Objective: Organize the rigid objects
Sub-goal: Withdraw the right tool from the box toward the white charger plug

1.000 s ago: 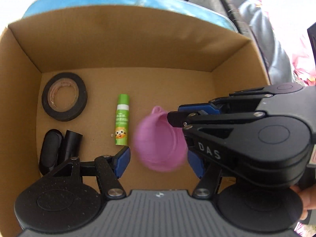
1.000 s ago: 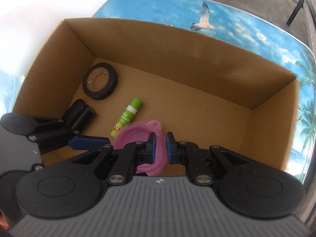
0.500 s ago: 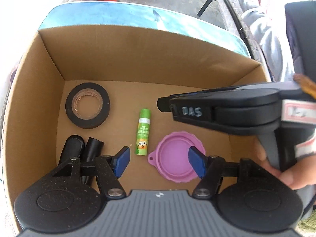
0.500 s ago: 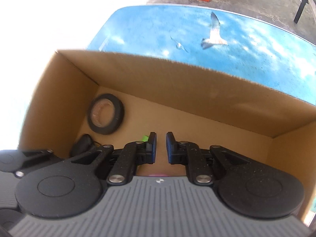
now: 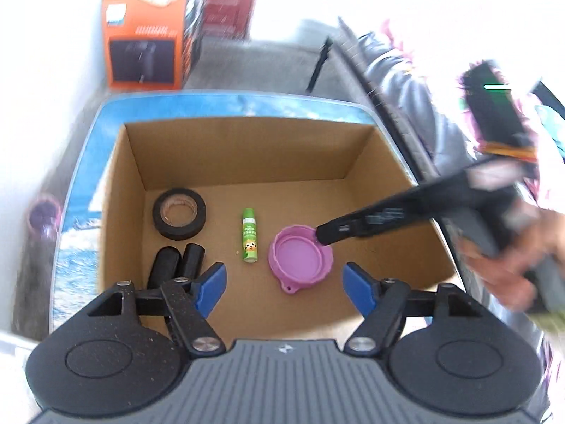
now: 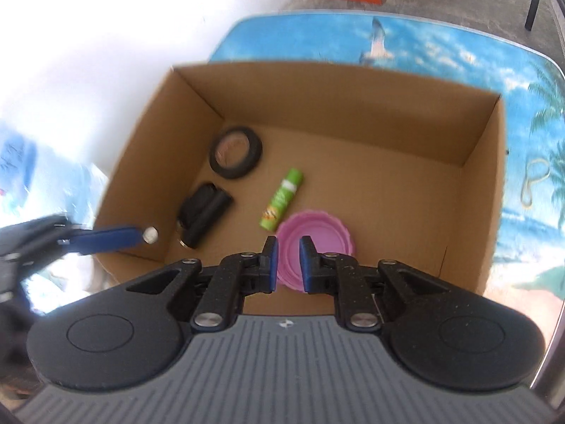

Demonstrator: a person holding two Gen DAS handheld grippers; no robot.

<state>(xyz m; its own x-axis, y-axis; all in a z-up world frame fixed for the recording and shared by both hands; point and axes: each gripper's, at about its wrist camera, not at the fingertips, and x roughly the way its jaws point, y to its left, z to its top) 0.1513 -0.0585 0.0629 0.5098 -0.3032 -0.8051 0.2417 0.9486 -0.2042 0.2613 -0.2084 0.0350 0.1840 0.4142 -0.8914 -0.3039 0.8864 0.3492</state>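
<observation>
A cardboard box (image 5: 243, 152) (image 6: 353, 106) holds a pink lid (image 5: 300, 256) (image 6: 314, 236), a green glue stick (image 5: 249, 235) (image 6: 281, 199), a black tape roll (image 5: 179, 213) (image 6: 236, 157) and a black two-tube object (image 5: 176, 265) (image 6: 203, 212). My left gripper (image 5: 284, 288) is open and empty, raised above the box's near side. My right gripper (image 6: 287, 265) is raised above the pink lid, its jaws a narrow gap apart and holding nothing; it also shows in the left wrist view (image 5: 323, 231).
The box stands on a blue sea-print table (image 6: 423, 46) (image 5: 81, 190). An orange carton (image 5: 148, 39) sits on the floor behind. A yellow rubber band (image 6: 535, 182) lies on the table right of the box. A person's clothing (image 5: 416, 81) is at right.
The pink lid left the right gripper and now lies flat on the box floor. Both grippers have lifted up and back from the box.
</observation>
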